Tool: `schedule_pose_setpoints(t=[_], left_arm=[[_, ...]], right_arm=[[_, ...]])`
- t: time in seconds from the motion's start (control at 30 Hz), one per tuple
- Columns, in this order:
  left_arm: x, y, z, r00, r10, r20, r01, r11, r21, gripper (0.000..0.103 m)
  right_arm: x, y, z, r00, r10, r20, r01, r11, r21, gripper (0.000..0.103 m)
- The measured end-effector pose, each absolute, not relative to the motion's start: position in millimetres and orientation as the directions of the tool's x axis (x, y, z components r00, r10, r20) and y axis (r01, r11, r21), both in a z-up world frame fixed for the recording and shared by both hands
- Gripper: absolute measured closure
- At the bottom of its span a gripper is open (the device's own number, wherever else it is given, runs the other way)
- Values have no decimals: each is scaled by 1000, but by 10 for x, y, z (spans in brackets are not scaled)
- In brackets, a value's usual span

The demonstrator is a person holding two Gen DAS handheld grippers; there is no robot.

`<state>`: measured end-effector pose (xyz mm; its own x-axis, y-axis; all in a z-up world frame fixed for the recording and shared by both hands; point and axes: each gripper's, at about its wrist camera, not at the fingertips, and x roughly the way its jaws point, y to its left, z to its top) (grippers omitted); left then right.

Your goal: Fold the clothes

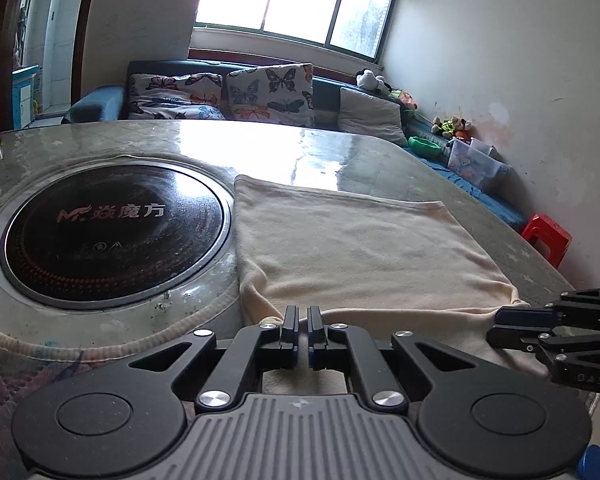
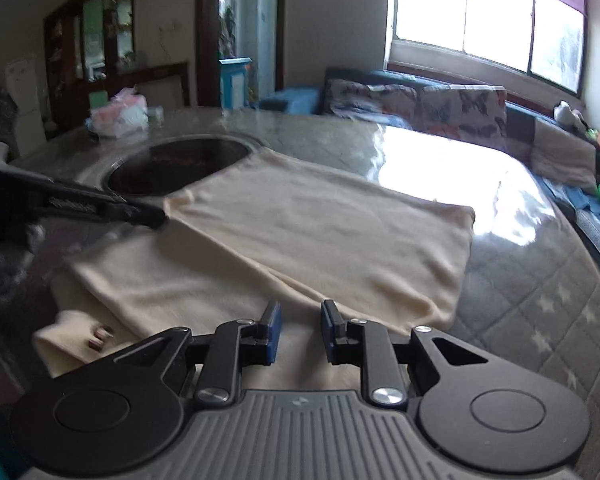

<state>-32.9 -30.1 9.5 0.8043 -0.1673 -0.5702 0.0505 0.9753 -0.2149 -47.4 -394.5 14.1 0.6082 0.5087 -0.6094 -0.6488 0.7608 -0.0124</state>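
A cream garment (image 1: 360, 248) lies on the round table, folded over itself, with a lower layer showing toward me in the right wrist view (image 2: 300, 240). My left gripper (image 1: 303, 314) is shut on the garment's near fold edge; it also shows at the left of the right wrist view (image 2: 156, 218), at the garment's left corner. My right gripper (image 2: 300, 314) is open, just above the cloth near the fold edge. In the left wrist view it (image 1: 500, 320) sits at the garment's right corner.
A black round induction hob (image 1: 112, 228) is set into the table left of the garment. The table (image 1: 340, 152) has a glossy quilted cover. A plastic bag (image 2: 118, 114) sits at the far edge. A sofa with butterfly cushions (image 1: 268, 92) and a red stool (image 1: 546, 240) stand beyond.
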Motion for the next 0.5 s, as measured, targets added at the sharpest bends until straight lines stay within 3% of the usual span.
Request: schedule_pose_setpoints(t=[0.37, 0.5], left_arm=[[-649, -625, 226, 795, -254, -551, 216, 967, -134, 96], [-713, -674, 116, 777, -250, -578, 231, 967, -109, 83]], right_arm=[[-760, -3947, 317, 563, 553, -615, -726, 687, -47, 69], [-808, -3988, 250, 555, 536, -637, -722, 690, -48, 64]])
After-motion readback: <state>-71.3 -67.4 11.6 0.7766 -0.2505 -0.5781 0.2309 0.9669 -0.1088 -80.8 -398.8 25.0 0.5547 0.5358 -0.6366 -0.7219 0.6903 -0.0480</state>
